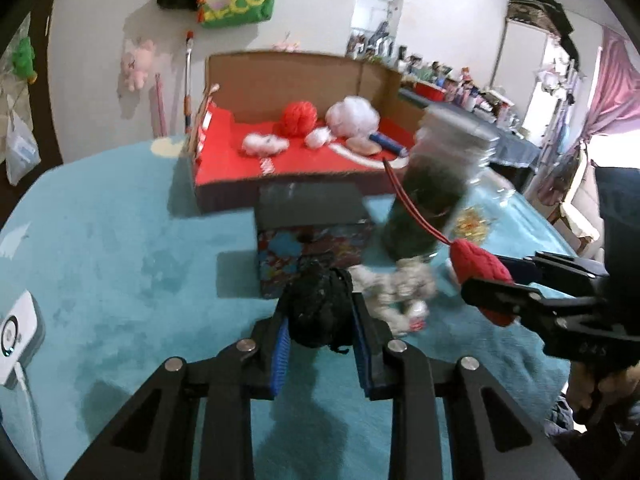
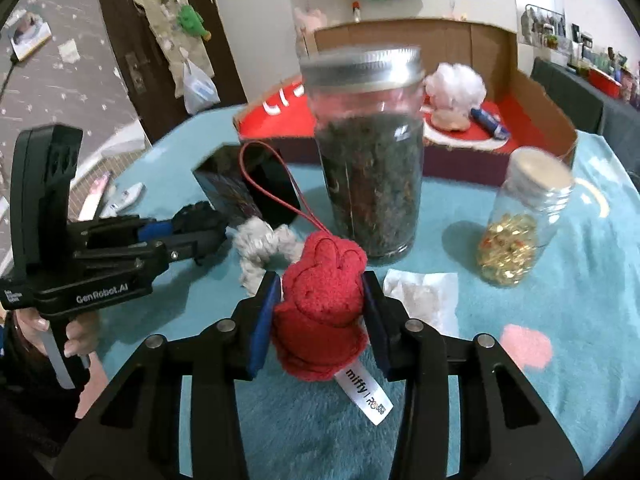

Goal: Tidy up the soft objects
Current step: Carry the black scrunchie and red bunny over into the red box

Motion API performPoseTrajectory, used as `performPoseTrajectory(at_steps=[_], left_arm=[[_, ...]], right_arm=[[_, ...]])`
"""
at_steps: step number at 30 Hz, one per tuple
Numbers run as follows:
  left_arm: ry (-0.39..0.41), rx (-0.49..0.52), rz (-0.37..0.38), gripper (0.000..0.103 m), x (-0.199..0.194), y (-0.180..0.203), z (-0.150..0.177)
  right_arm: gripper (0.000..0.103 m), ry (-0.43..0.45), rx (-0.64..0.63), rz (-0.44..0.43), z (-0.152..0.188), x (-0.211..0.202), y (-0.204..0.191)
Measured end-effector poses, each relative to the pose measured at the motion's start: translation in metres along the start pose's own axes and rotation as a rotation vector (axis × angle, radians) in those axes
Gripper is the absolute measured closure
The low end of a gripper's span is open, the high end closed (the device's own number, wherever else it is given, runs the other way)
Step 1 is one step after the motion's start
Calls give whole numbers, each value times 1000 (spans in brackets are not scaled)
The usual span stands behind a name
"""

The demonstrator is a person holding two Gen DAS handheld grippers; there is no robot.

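Observation:
My left gripper (image 1: pixel 320 312) is shut on a black woolly ball (image 1: pixel 318 308), held just above the teal cloth; it also shows in the right wrist view (image 2: pixel 200 220). My right gripper (image 2: pixel 320 296) is shut on a red knitted Miffy plush (image 2: pixel 320 304) with a red loop cord and a white label; the plush shows in the left wrist view (image 1: pixel 480 266) at the right. A grey-white knitted rope toy (image 1: pixel 396 288) lies on the cloth between the two grippers. The red-lined cardboard box (image 1: pixel 224 160) behind holds a red yarn ball (image 1: pixel 299 118), white cotton tufts (image 1: pixel 352 116) and a blue pen.
A tall glass jar of dark leaves (image 2: pixel 370 152) with a metal lid stands just ahead of the right gripper. A small bottle of gold beads (image 2: pixel 516 220) stands to its right. A patterned small box (image 1: pixel 312 236) sits before the carton. A white paper (image 2: pixel 424 300) lies nearby.

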State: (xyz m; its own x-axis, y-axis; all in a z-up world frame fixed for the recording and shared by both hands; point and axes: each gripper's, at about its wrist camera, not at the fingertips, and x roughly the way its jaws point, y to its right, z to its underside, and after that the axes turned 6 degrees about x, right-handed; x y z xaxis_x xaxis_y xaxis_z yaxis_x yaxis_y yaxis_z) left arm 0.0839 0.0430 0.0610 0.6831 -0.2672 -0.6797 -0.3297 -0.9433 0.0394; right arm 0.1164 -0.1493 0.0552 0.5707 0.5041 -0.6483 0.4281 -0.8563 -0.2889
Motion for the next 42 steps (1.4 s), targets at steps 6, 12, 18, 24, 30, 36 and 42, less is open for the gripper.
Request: performPoseTrajectory(at_steps=[6,12,18,24,30,36,42], left_arm=[[15,37,111,74,-4,25,-12],[-2,65,189,74,10,44,-21],[-26,66,206,74,23,49,-27],[-31,62,195,74,22,46,-23],[-33,50,175,74,19,38,-21],[-38,30,150,74,16,27,-17],[-41,8,109,74,9,11,-12]], right_arm=[[64,40,4,8,-6,-22,5],[64,37,7,16,-8,-29,11],[64,24,23,10,-8,-27,21],[64,15,25,5,-6,-25,23],[64,5,37,-1,-4,-25,28],[64,-1,62,12,1,-29,40],[64,-6,92,30,5,-38,54]])
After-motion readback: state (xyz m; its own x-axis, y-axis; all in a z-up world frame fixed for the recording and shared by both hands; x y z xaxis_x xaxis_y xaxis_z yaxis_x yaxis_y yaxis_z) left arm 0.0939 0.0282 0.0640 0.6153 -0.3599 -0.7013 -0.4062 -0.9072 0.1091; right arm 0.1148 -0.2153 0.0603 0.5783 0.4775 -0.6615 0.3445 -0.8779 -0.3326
